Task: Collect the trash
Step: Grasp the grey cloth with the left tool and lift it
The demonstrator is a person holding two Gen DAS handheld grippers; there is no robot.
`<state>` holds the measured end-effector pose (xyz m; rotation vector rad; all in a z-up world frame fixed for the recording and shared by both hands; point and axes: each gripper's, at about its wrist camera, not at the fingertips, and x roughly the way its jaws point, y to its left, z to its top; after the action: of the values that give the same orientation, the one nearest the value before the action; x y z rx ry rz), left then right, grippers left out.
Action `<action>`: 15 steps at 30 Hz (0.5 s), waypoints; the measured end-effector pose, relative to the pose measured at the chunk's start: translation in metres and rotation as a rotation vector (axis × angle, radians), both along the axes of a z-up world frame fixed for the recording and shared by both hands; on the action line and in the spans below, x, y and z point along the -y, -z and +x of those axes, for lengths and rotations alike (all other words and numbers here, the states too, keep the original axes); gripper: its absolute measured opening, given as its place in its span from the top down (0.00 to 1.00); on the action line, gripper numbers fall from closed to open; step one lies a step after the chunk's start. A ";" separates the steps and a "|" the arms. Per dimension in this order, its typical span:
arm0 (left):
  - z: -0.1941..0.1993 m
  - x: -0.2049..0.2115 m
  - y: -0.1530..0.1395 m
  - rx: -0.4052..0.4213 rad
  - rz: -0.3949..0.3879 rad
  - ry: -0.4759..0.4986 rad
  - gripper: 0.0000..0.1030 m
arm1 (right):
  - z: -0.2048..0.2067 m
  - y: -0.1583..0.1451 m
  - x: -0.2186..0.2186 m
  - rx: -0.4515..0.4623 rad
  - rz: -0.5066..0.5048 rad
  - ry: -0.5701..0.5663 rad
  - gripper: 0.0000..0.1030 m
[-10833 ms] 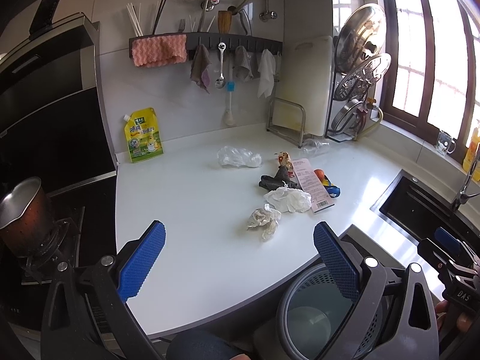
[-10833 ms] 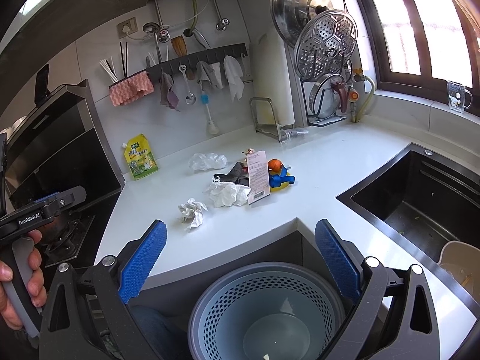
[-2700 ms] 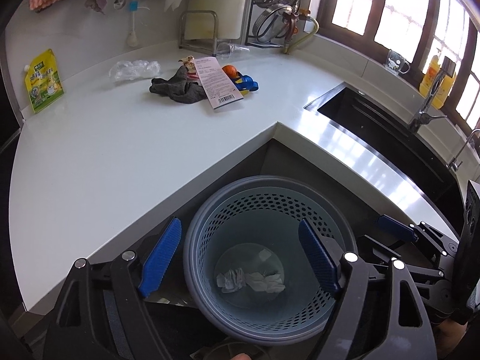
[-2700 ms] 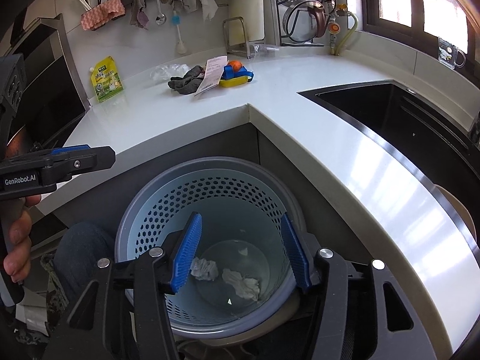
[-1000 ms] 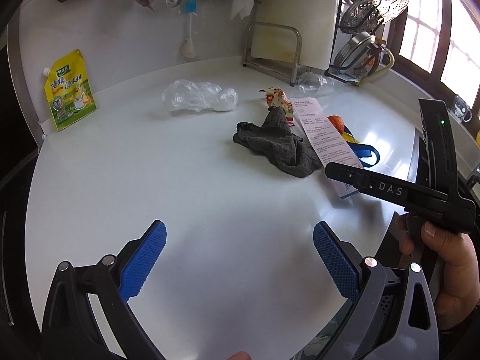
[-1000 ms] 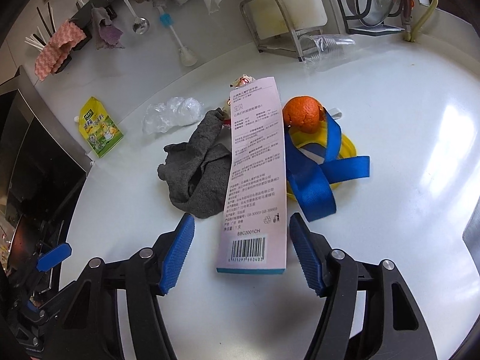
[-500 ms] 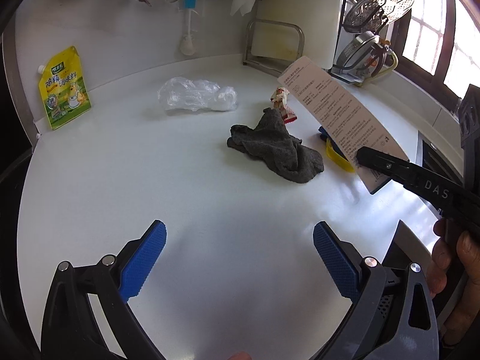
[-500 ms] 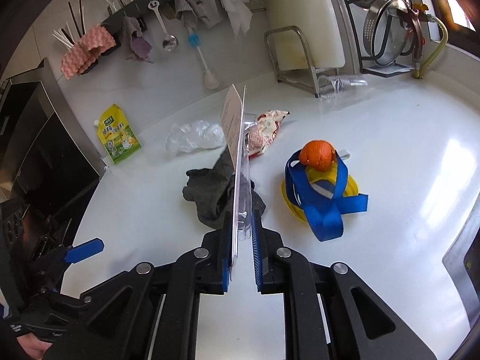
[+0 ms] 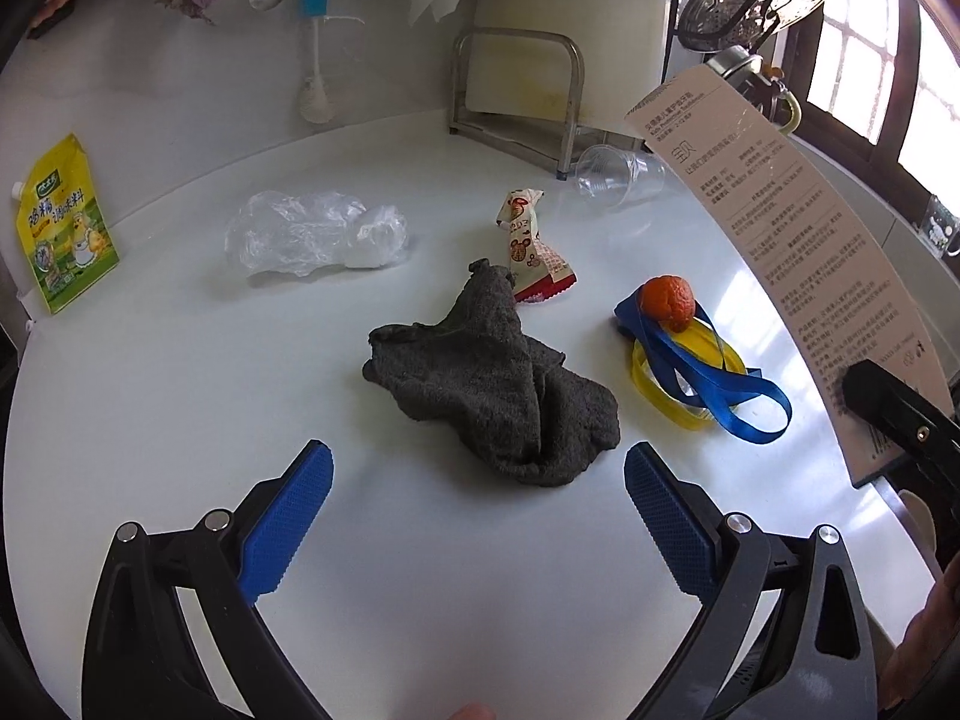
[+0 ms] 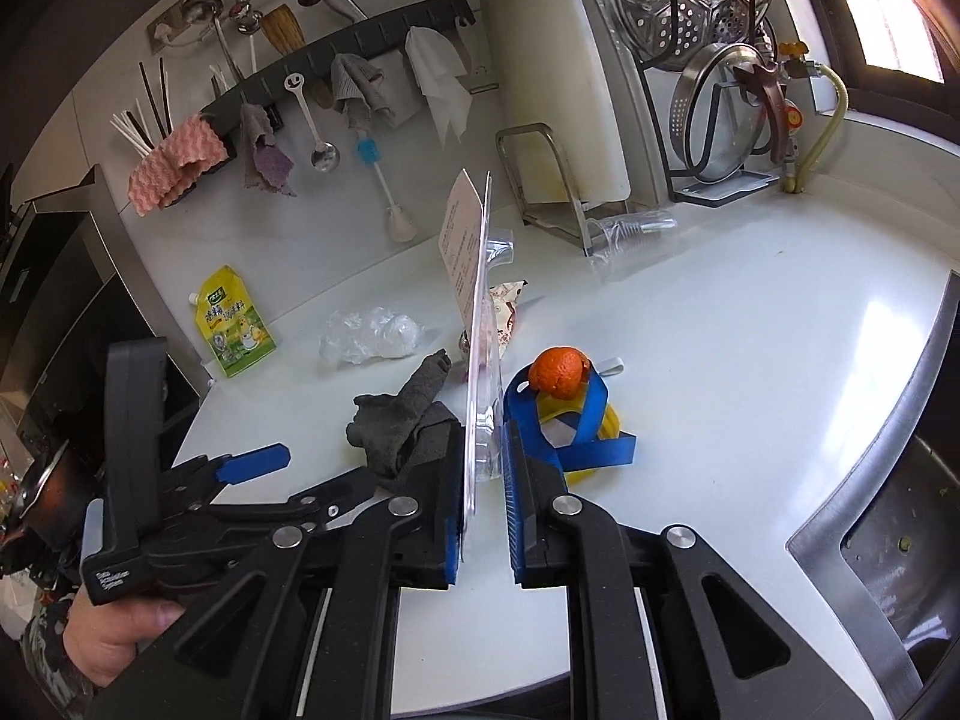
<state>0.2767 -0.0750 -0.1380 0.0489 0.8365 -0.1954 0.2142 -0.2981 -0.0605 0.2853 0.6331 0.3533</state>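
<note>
My right gripper [image 10: 485,480] is shut on a pink blister-pack card [image 10: 471,276], held upright above the white counter [image 10: 750,324]; the card shows at the right of the left wrist view [image 9: 780,240]. My left gripper [image 9: 477,516] is open and empty, just short of a grey cloth [image 9: 498,378]. On the counter lie a clear plastic bag [image 9: 312,234], a snack wrapper [image 9: 531,246], an orange peel [image 9: 667,300] on blue and yellow straps [image 9: 696,372], and a tipped clear cup [image 9: 618,180].
A yellow refill pouch [image 9: 63,222] leans on the back wall. A metal rack [image 9: 516,90] with a cutting board and a lid stand [image 10: 714,90] stand at the back. The sink [image 10: 900,516] is at the right. Utensils hang on a wall rail [image 10: 336,72].
My right gripper has lifted the card higher and drawn it back toward the right. My left gripper has moved closer to the grey cloth, still open.
</note>
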 end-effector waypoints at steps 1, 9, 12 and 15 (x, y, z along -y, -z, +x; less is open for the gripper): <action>0.006 0.005 0.002 -0.004 0.015 0.000 0.07 | -0.001 -0.001 0.002 0.004 0.003 0.000 0.89; 0.045 0.017 0.025 -0.112 0.028 0.013 0.46 | -0.009 -0.001 0.010 0.023 0.010 -0.013 0.89; 0.038 0.024 0.023 -0.098 0.039 0.055 0.78 | -0.011 -0.001 0.012 0.027 0.020 -0.012 0.89; 0.029 0.029 0.019 -0.089 0.049 0.085 0.84 | -0.014 -0.003 0.011 0.032 0.024 -0.018 0.89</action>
<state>0.3056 -0.1041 -0.1572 0.1227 0.9285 -0.2588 0.1999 -0.3089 -0.0573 0.2969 0.6006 0.3822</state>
